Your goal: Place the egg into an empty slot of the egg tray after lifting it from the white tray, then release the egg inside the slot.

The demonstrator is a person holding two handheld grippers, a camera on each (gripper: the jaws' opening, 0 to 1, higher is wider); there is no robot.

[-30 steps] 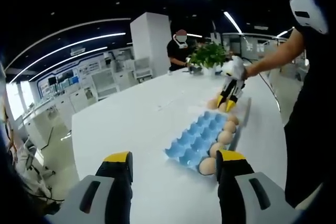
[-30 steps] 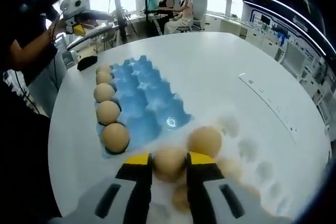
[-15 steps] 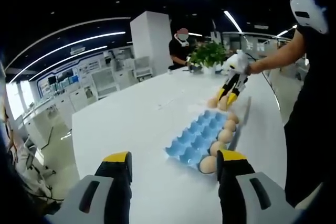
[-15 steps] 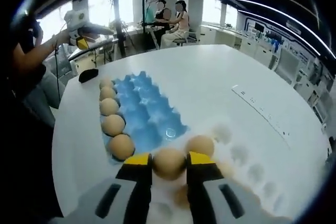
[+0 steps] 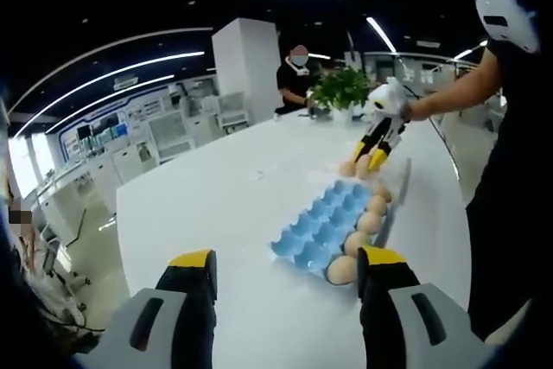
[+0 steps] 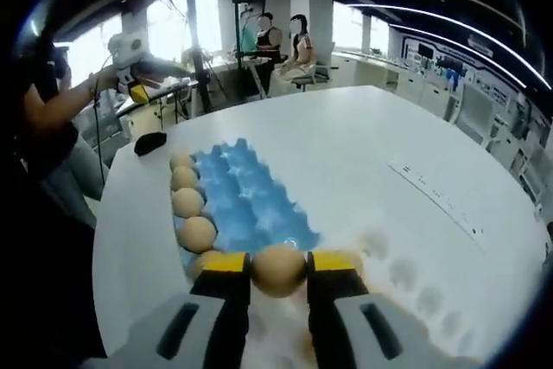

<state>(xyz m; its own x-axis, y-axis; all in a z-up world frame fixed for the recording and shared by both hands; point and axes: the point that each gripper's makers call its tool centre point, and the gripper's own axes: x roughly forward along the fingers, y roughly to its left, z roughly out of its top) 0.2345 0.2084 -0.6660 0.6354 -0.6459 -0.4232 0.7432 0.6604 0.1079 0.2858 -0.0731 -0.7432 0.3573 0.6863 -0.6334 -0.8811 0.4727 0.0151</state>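
The right gripper [image 6: 278, 276] is clamped on 1 egg [image 6: 278, 270], held above the near end of the blue egg tray [image 6: 251, 205] and clear of the white tray [image 6: 406, 278]. Lifting appears complete; lowering into an empty slot and release remain. 1 row of 5 eggs occupies the tray's left edge; the other slots look empty. The left gripper [image 5: 285, 278] has its jaws apart, holding nothing, over the counter [image 5: 207, 205]. No brand or writing is legible.
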